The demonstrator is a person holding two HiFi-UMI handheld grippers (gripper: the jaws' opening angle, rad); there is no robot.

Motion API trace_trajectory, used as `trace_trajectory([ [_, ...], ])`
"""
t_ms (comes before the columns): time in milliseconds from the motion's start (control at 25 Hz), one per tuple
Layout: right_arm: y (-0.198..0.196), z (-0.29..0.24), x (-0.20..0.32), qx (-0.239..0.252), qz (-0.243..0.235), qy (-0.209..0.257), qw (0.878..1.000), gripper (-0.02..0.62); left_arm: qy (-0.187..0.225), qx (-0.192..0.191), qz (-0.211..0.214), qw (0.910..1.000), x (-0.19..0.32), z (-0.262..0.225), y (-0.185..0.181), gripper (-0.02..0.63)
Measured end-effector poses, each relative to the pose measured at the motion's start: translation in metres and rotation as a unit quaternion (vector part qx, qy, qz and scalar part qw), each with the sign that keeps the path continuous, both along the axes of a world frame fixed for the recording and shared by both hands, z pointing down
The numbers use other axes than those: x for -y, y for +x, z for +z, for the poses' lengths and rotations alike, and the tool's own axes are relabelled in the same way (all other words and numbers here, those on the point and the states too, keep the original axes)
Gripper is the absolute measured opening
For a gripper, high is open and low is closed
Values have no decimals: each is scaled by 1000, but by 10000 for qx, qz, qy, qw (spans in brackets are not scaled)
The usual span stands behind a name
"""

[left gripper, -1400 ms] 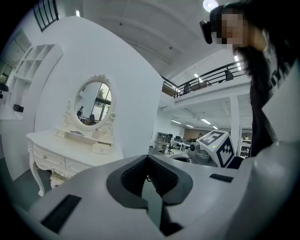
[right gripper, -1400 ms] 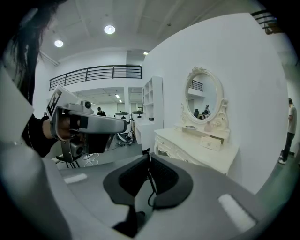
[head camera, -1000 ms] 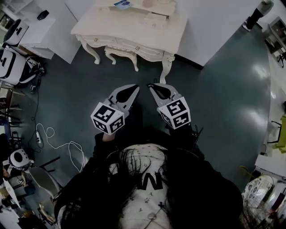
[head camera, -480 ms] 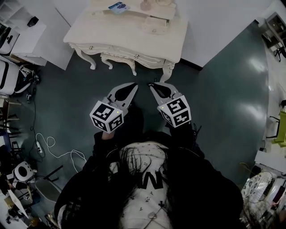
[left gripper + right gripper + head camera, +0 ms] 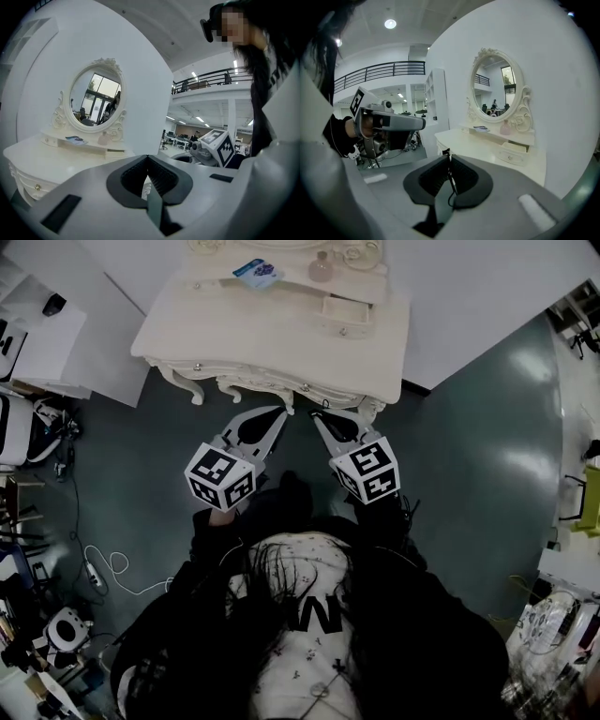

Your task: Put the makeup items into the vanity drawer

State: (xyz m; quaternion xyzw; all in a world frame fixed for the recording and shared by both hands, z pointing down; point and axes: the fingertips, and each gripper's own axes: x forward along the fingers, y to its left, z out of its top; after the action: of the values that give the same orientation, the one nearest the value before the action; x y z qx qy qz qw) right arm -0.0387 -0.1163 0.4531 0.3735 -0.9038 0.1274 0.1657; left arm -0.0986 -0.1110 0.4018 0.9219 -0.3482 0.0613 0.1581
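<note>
The task has barely begun. The person stands before the bench (image 5: pixel 272 343), a white vanity with an oval mirror (image 5: pixel 497 89). The left gripper (image 5: pixel 282 412) and right gripper (image 5: pixel 315 416) hover just short of its front edge. Each has its jaws pressed together with nothing between them. The makeup items, a blue packet (image 5: pixel 255 273) and a pink bottle (image 5: pixel 322 268), lie untouched on the raised back shelf. The small drawer (image 5: pixel 345 308) beneath that shelf looks partly pulled out. Every item has yet to be picked up and placed inside.
</note>
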Motion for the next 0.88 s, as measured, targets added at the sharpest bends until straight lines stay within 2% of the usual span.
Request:
trace_trajectory([
  [280,-29,0,39,-100,329,-13,9994,29,-17,-82,362,9993,48,1,-28,0],
  [560,-29,9,52,-323,562,-188,9977,29,-187,-307,581,9977,68,14,-31,0],
  [720,-29,15,59,-416,601,-269,9970,29,-284,-387,606,9970,75,21,-33,0],
  [880,-36,16,65,-482,462,-312,9973,29,-335,-453,452,9974,83,24,-42,0],
])
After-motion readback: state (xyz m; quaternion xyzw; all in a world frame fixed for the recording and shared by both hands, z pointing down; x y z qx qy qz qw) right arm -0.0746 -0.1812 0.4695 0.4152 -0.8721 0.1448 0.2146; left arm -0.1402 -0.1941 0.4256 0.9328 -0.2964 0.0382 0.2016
